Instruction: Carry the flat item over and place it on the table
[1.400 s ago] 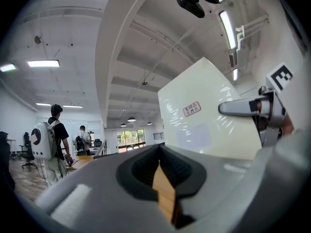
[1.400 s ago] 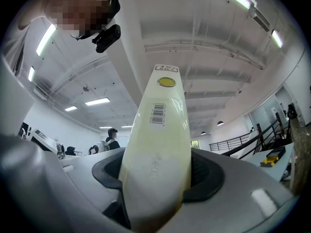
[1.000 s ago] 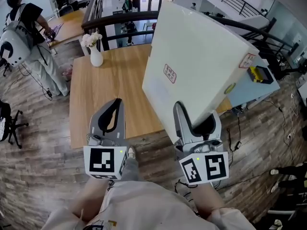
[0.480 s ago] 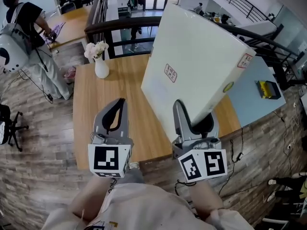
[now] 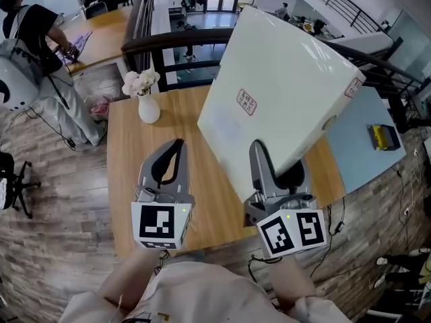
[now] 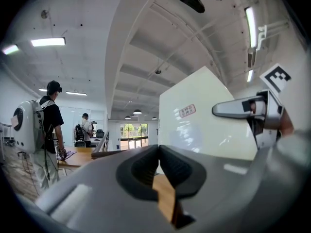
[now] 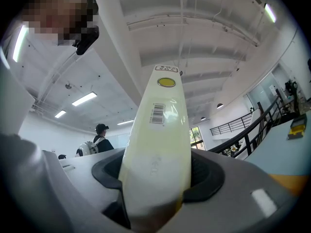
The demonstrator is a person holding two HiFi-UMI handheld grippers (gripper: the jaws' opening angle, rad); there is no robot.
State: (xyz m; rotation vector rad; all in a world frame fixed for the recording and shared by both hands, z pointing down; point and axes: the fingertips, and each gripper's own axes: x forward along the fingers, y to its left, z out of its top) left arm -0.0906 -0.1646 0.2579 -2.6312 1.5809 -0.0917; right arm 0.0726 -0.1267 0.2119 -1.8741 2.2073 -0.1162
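Observation:
A flat white box (image 5: pixel 283 93) with a small red stamp stands tilted on edge, its lower corner clamped in my right gripper (image 5: pixel 276 163). The right gripper view shows its narrow barcoded edge (image 7: pixel 158 144) filling the gap between the jaws of that gripper (image 7: pixel 158 178). The box hangs over the right part of the wooden table (image 5: pixel 135 160). My left gripper (image 5: pixel 174 150) is shut and empty, above the table's near part, left of the box. In the left gripper view the closed jaws of that gripper (image 6: pixel 159 149) point past the box face (image 6: pixel 204 120).
A white vase of flowers (image 5: pixel 148 106) stands at the table's far left. A dark railing (image 5: pixel 182 39) runs behind the table. A person with a backpack (image 5: pixel 34 52) stands at far left. A pale blue table (image 5: pixel 367 133) with a yellow object (image 5: pixel 382 136) lies to the right.
The wooden table has come closer and now lies under both grippers. The box stays in the right gripper at the same tilt. The left gripper stays shut.

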